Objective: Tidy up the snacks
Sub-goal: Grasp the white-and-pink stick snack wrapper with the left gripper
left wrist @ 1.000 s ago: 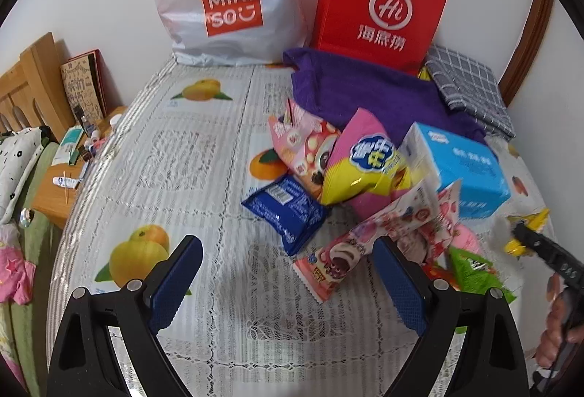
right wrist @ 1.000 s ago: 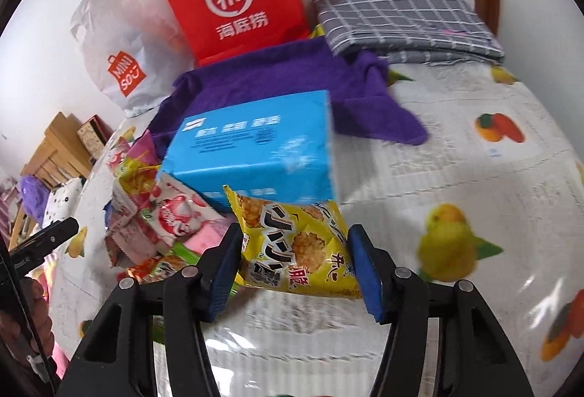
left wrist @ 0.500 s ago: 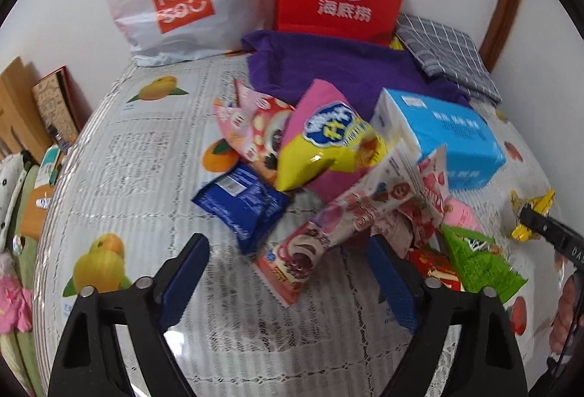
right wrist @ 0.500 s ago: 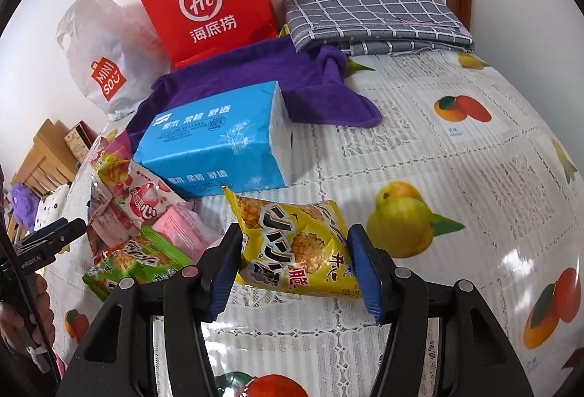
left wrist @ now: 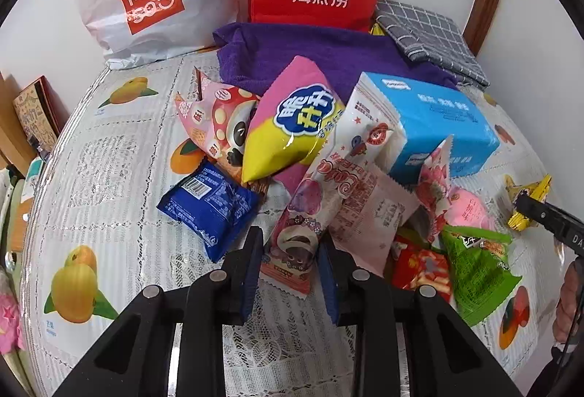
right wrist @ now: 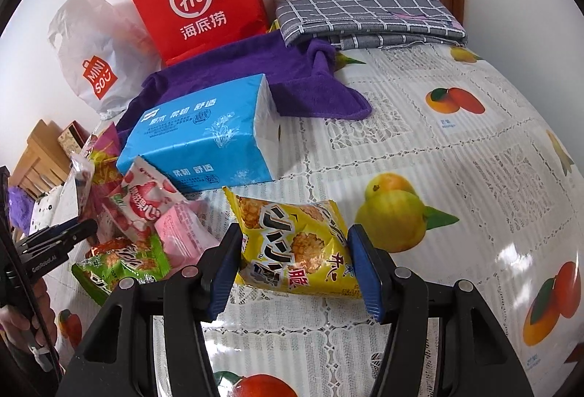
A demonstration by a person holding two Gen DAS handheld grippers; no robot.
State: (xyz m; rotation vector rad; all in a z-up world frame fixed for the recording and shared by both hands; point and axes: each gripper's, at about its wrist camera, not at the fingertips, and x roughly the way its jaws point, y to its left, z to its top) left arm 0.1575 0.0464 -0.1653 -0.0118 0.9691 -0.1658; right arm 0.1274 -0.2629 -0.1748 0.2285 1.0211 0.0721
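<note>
Your left gripper (left wrist: 288, 269): clenched on the long pink-and-white cookie packet (left wrist: 310, 214) at the pile's near edge. Your right gripper (right wrist: 295, 269): grasping the yellow crinkled rice-cracker bag (right wrist: 295, 247) over the fruit-print tablecloth (right wrist: 456, 159).

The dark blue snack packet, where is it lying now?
In the left wrist view, the dark blue snack packet lies flat on the tablecloth, at the pile's left edge, just below the pink panda bag.
</note>
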